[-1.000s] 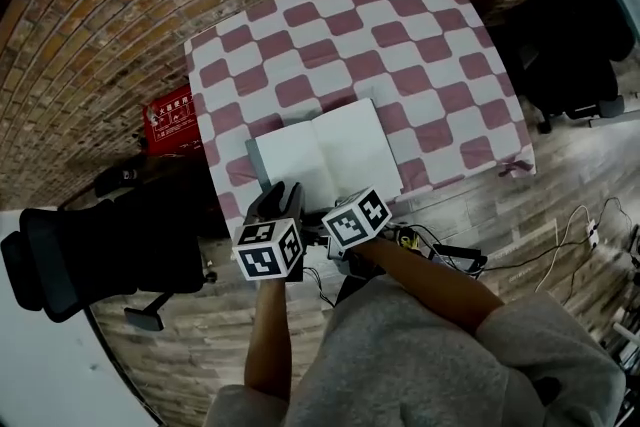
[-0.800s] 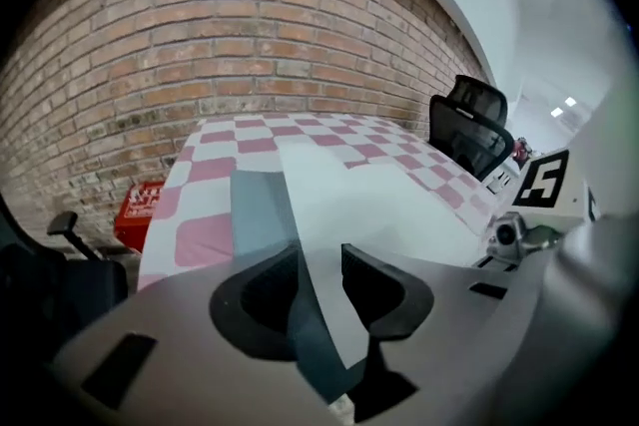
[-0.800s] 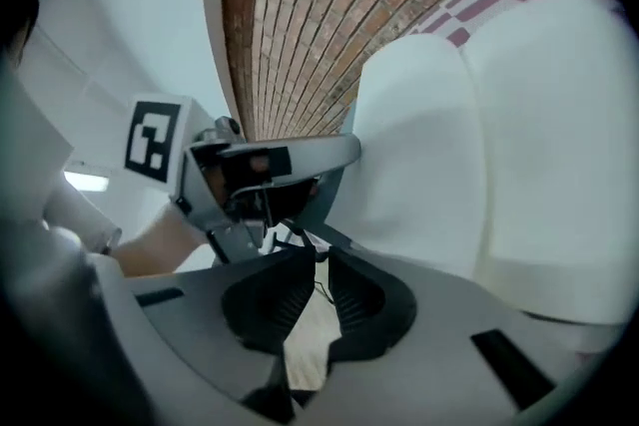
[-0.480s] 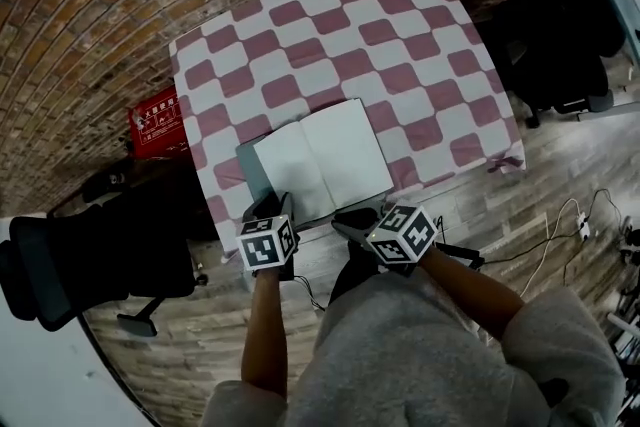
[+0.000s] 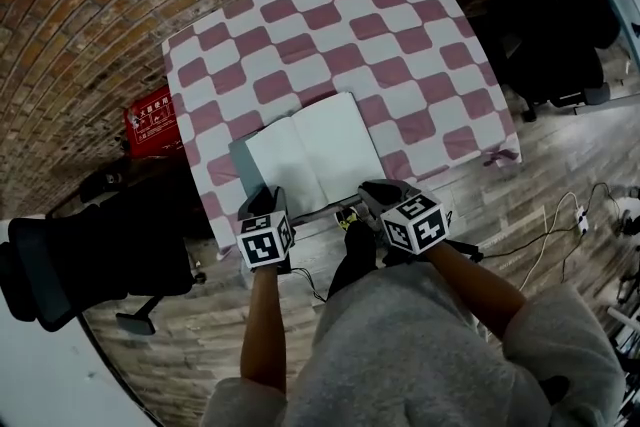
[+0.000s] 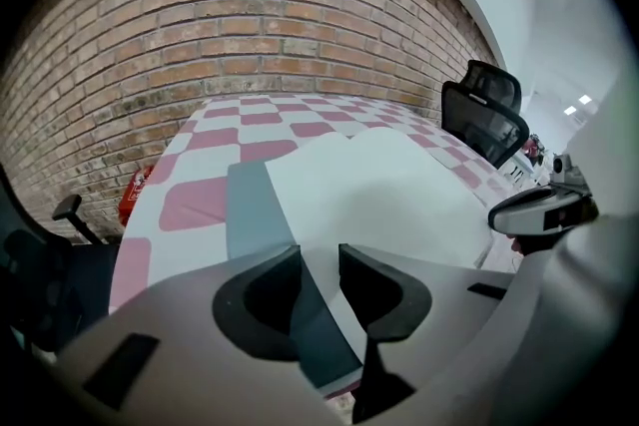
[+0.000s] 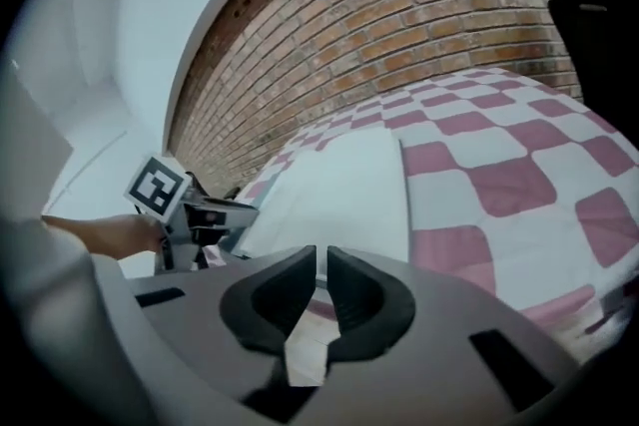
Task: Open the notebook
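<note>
Far left of the head view, low in the frame: a black mesh office chair (image 5: 90, 260) on a wooden plank floor (image 5: 560, 165). Just above it, against the brick wall (image 5: 90, 25), a flat red printed box (image 5: 150, 120).

Centre of the frame: a table under a pink-and-white checked cloth (image 5: 330, 25). On the cloth's near part, lying open and flat with two blank white pages up, the white-paged notebook with a grey cover (image 5: 310, 150). A strip of that grey cover showing along the left page's outer edge.

Below the notebook's lower left corner: the left gripper (image 5: 268, 197) with its black-and-white marker cube, pointing up the frame at that corner. Impossible to tell whether touching. In the left gripper view, jaws apart by a moderate gap, having just been closing a little. Nothing pressed between the pads; only the grey cover strip and the page edge visible beyond the gap.

Right of it, below the notebook's lower right corner: the right gripper (image 5: 375, 192), just off the table's near edge. In the right gripper view, jaws all but together, a thin slit between the tips and nothing in it, the notebook beyond at centre frame.

Upper right of the head view: a second black office chair (image 5: 560, 15). Lower right: loose cables (image 5: 565, 230) on the planks.
</note>
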### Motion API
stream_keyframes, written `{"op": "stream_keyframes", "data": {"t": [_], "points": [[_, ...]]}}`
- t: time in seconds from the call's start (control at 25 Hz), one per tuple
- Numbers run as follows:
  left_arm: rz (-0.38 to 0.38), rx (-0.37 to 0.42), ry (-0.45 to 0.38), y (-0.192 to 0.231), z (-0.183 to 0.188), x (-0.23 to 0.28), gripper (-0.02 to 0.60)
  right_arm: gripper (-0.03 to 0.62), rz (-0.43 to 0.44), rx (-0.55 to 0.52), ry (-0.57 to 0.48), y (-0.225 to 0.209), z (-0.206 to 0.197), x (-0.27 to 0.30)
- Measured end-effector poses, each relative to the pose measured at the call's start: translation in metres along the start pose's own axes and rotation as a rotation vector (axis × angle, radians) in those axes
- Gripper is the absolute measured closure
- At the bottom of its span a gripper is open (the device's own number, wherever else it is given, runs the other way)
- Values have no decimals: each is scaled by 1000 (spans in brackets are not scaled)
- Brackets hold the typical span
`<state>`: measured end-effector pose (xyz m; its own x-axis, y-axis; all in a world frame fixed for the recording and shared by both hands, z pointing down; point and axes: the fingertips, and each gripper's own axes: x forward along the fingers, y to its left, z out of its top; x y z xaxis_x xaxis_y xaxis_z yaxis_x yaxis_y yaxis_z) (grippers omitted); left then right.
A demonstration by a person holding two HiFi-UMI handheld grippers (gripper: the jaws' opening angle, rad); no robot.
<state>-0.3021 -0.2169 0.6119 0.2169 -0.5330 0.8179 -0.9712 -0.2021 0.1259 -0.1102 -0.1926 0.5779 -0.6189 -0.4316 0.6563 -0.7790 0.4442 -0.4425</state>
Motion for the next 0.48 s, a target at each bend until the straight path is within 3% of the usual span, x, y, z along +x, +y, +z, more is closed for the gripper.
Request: {"op": "stream_keyframes", "data": {"t": [0.08,0.2,0.36,0.48], "points": [[8,-20,5,3,0,0,474,543,-66,5,27,-15,-5,4],[47,-23,12,6,1,-2,500,551,-95,8,46,-22,-7,5],[230,83,29,31,7,-13,540,553,-97,-7,46,-23,-4,8],[218,54,42,34,2,-15,545,553,-76,8,50,-24,-3,8]]}}
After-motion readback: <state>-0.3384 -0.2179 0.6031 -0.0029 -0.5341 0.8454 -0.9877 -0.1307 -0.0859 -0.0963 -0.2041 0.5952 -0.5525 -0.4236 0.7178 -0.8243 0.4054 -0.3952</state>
